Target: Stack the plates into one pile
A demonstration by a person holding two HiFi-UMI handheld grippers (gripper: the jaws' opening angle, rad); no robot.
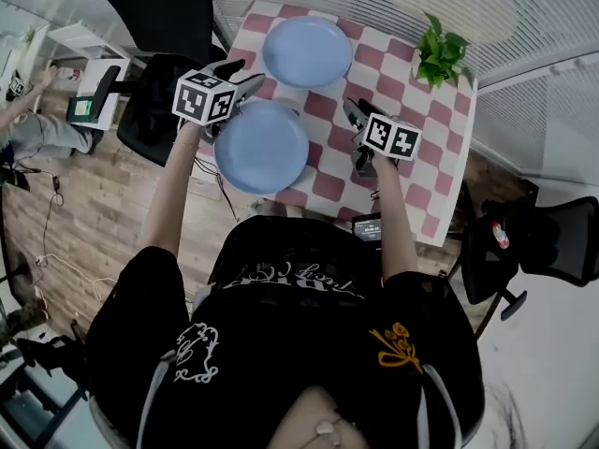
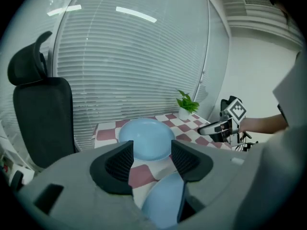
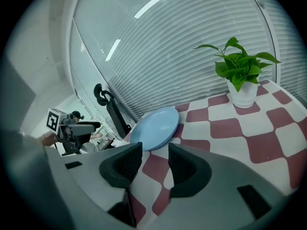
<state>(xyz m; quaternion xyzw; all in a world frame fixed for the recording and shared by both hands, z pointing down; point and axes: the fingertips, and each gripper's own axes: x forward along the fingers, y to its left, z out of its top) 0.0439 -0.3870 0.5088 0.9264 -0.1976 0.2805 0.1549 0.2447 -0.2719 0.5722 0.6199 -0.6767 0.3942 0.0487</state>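
On the checked table (image 1: 412, 92), the near plate (image 1: 261, 146) and the far plate (image 1: 307, 51) lie apart, not piled. My left gripper (image 1: 241, 75) hangs over the near plate. My right gripper (image 1: 356, 112) is beside it. Both have fingers wide apart and hold nothing. I think I am picking a plate. Next I must pinch one rim and lay that plate on the other.

Table (image 1: 426, 190), checked cloth: bare squares run down the middle and right of the head view; open passage there.
Far plate (image 1: 307, 51), upper centre: fills the table's far left corner.
Near plate (image 1: 261, 146), centre left: reaches the table's left edge; only a narrow strip of cloth separates it from the Far plate.
Potted plant (image 1: 440, 54), upper right: leaves spread over the far right corner.
Black office chair (image 1: 159, 12), upper left: just beside the table's left edge.
Blinds (image 3: 168, 56): close off the far side.
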